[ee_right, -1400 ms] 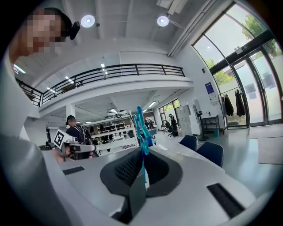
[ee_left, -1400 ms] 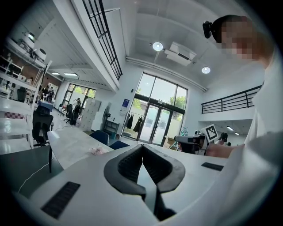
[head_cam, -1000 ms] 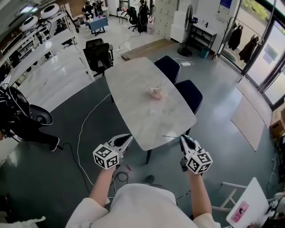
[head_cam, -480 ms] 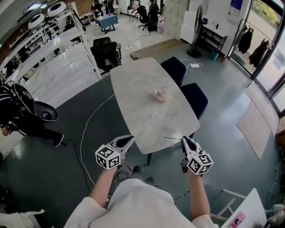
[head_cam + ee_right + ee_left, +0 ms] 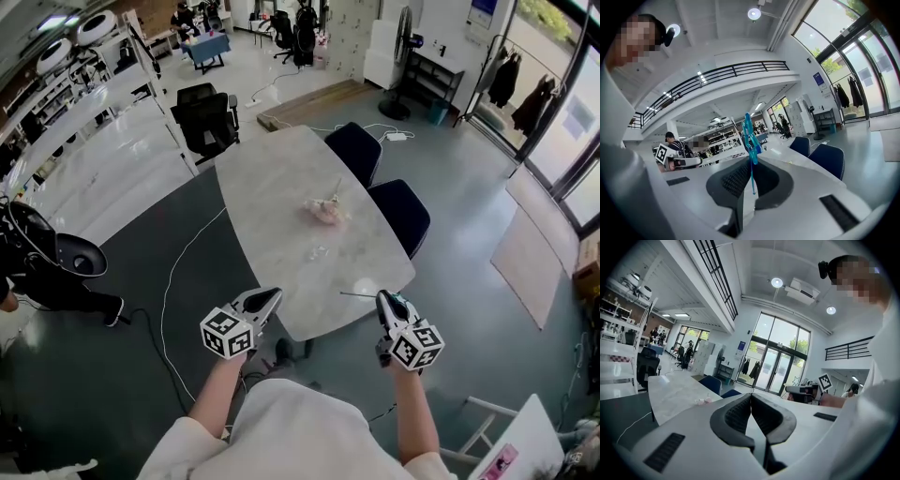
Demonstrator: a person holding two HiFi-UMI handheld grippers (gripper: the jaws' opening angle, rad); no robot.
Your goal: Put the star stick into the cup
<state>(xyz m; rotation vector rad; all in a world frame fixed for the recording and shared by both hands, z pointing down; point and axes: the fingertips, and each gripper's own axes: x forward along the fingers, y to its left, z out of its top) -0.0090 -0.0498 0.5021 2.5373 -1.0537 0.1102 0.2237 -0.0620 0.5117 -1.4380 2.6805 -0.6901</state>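
- Head view: long marble table point(image 5: 281, 178) across the middle of the floor, taken as landmark for everything below.
- Two dark blue chairs point(image 5: 354, 141) tucked against the table's far-right edge.
- Left gripper point(image 5: 273, 294) just off the table's near end, by its left corner; jaws pressed together on nothing.
- Right gripper point(image 5: 382, 298) just off the same near end, by its right corner; jaws clamped on the star stick's thin stem.
- Pink cluster point(image 5: 326, 211) at about the table's middle, with a thin rod rising from it; small clear item point(image 5: 319, 251) a little closer to the near end. Cup too small to single out between them.
- Star stick point(image 5: 751, 138): blue, with the star head standing clear of the right jaws in the right gripper view; in the head view laid sideways over the table's near edge, well apart from the table's middle.
- Risk of the stem swivelling or slipping in the pads, given so short a pinch on so thin a rod.
- Risk of clipping the rim and tipping a light cup, from a tilted approach with no steadying by the idle left gripper.
- Risk of aiming for the wrong vessel, from misreading the cluster at this range.
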